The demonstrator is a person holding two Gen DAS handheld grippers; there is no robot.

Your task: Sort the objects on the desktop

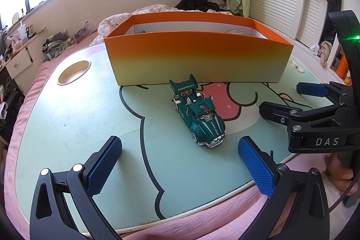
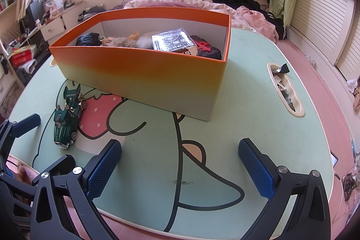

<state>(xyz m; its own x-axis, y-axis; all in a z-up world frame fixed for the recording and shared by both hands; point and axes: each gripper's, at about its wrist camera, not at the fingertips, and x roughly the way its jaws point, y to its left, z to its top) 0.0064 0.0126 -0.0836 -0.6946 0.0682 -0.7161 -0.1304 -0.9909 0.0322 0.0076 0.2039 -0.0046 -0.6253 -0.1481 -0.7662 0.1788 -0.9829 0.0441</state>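
Note:
A green toy car stands on the mint lap table, just in front of the orange-to-yellow box. My left gripper is open and empty, a little short of the car's nose, its blue pads either side. My right gripper is open and empty over bare table. It also shows at the right of the left wrist view. In the right wrist view the car lies at the left, and the box holds a silver packet, a furry toy and dark items.
The table has a round cup hole at the left and an oval slot with small wrappers at the right. The table rests on a pink bed. Clothes and bedding are piled behind the box.

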